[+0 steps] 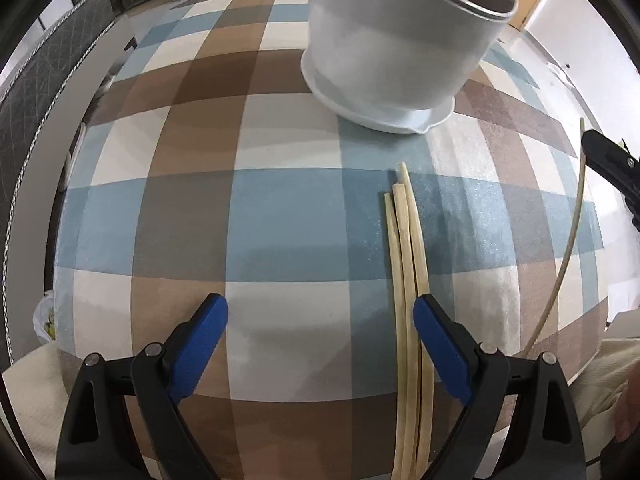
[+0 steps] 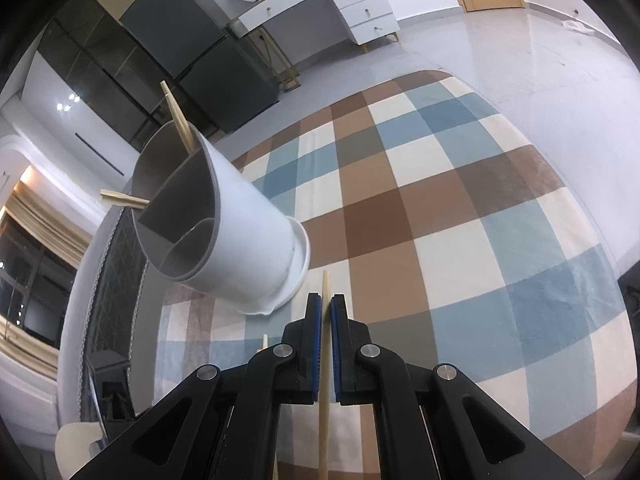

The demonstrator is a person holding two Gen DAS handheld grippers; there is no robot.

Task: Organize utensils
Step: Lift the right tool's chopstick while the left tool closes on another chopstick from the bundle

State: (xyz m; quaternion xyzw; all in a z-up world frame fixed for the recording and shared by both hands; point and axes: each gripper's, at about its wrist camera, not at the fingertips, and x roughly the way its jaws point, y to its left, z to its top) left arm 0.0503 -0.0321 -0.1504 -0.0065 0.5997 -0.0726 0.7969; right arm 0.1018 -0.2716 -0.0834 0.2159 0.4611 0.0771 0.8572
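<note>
Clamping one chopstick, right claw hovers raised; left claw gapes.

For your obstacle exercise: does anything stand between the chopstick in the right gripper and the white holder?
Nothing visible does. The right gripper is shut on a chopstick, and only bare checked cloth lies between it and the white holder.

holder on cloth, chopsticks lying before it
</note>
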